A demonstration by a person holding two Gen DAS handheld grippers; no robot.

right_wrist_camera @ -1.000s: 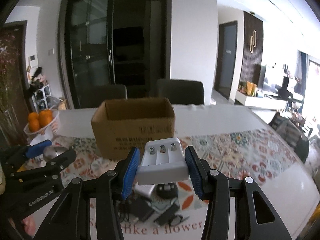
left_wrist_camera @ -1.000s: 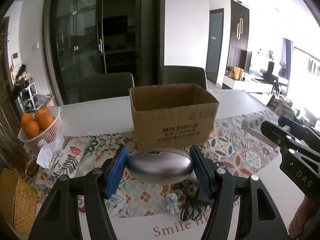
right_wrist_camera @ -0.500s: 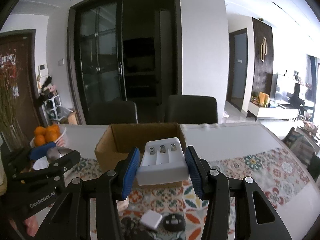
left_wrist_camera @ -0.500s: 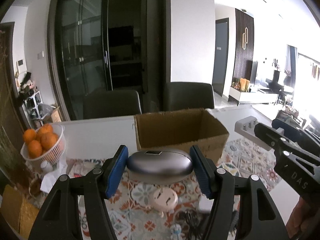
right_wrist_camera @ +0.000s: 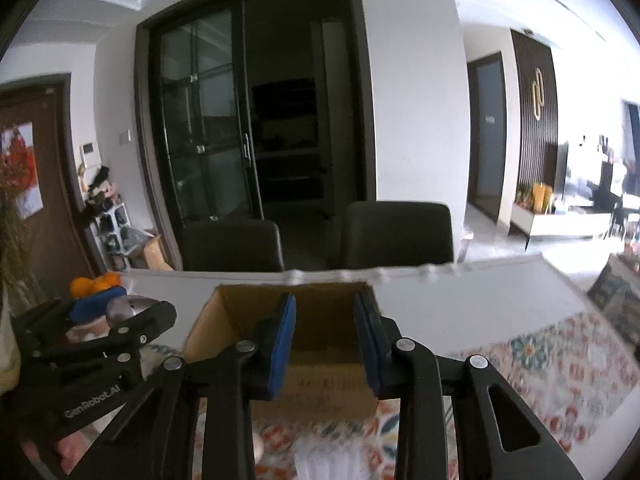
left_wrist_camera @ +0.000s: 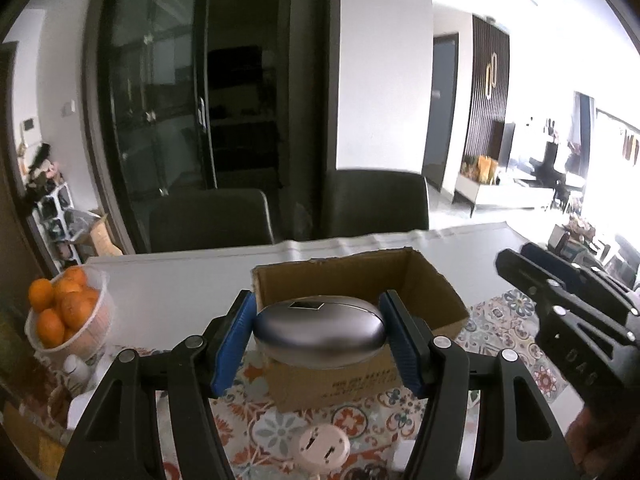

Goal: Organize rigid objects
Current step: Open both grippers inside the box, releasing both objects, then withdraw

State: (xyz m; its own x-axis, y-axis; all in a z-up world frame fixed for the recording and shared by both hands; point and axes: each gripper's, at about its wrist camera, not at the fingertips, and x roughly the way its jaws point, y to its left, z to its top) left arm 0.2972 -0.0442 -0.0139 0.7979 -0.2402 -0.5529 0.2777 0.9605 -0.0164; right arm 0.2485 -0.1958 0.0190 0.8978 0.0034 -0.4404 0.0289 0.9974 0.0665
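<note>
Left wrist view: left tool grips silver case before cardboard box; right tool gapes empty.

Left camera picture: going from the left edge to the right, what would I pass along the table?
Basket of oranges → silver case held in the left claw, with the cardboard box behind it → right claw, nothing between its fingers.
</note>
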